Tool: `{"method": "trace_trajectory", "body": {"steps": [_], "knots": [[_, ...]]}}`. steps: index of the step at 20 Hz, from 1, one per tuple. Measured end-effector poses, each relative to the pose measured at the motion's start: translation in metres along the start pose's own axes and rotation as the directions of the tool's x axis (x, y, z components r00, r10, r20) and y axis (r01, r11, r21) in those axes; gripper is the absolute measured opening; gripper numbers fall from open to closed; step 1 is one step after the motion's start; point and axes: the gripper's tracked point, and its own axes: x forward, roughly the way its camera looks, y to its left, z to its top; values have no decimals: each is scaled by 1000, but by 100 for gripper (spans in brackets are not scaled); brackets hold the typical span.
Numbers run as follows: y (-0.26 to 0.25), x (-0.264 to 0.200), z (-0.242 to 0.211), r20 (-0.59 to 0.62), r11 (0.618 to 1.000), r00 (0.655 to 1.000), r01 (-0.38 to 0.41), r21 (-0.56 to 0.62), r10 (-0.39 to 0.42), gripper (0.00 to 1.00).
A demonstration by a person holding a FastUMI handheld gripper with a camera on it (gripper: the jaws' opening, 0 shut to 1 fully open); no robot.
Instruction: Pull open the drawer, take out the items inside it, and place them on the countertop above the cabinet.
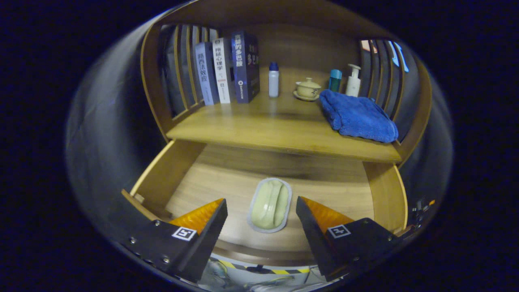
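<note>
Drawer (178, 174) pulled open below the worktop (259, 129). Packet (270, 205) lies in the drawer, lower centre, between the spread fingers of the hand-held gripper (261, 209), untouched. On the worktop: books (227, 69) upper left, bottle (274, 79) centre, lidded cup (307, 88), towel (357, 115) right, two dispensers (344, 80) behind it.

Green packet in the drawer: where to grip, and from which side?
Grip the green packet across its narrow middle, coming straight down from above. It lies flat on the open drawer floor, long axis running away from the gripper, whose open fingers already straddle its long sides.
</note>
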Motion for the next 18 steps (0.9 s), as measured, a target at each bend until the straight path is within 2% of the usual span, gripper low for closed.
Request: {"method": "trace_trajectory", "body": {"steps": [6, 9, 12, 14, 16, 17, 18], "knots": [[-4, 35, -13, -81, 997, 995, 54, 56, -50, 100], [-2, 49, -19, -124, 997, 992, 45, 66, -36, 100], [-1, 60, -29, -170, 992, 985, 45, 118, -24, 51], [2, 56, -24, -156, 987, 988, 40, 155, -15, 18], [2, 47, -18, -108, 986, 994, 33, 166, -15, 17], [3, 44, -12, -74, 984, 997, 20, 176, -7, 10], [4, 36, -6, -39, 983, 999, -3, 184, 10, 10]]}}
